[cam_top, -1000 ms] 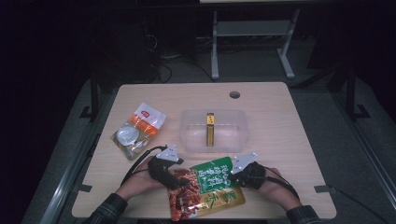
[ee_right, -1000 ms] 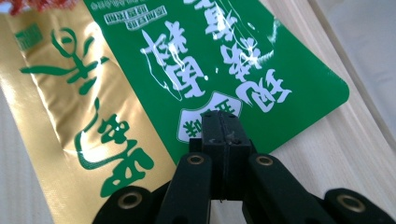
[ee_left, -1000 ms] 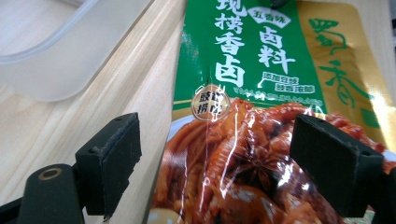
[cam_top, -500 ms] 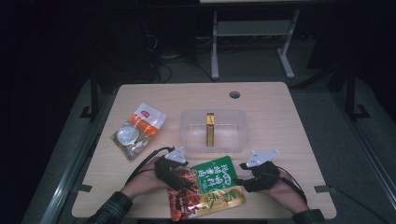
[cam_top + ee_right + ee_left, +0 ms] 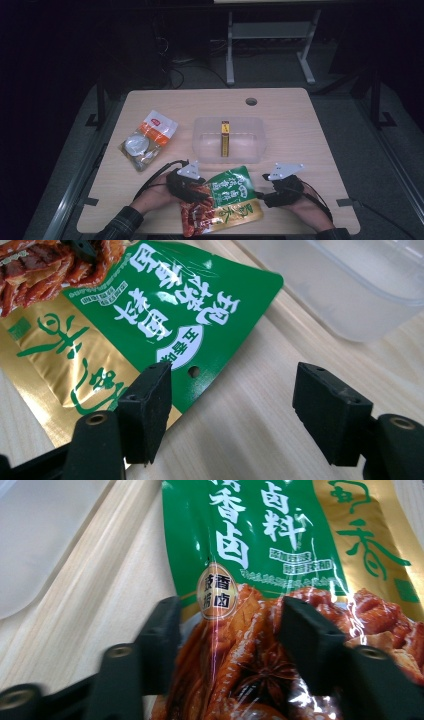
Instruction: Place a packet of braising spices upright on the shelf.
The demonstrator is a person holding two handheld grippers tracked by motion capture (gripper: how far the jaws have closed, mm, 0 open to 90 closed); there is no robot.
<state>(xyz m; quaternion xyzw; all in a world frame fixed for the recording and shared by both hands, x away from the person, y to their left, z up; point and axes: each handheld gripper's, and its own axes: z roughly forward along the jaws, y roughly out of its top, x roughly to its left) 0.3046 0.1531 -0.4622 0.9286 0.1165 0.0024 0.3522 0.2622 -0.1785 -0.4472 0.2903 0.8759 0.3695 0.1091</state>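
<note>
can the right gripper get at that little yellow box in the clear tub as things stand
Probably yes: the right gripper stands open beside the green packet, and the clear tub has no lid, so the yellow box lies exposed.

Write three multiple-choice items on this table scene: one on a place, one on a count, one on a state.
1. Where does the yellow box lie?
A. inside the clear tub
B. on the green pouch
C. beside the table's hole

2. How many food packs lie on the table?
A. one
B. two
C. four

3. How does the right hand-held gripper stand?
A. clamped on the pouch
B. open, the pouch's edge by one jaw
C. shut on the tub

Answers:
1 A: the box lies within the tub's walls.
2 B: the green pouch and the orange-white pack.
3 B: bare table shows between its spread jaws.
</note>
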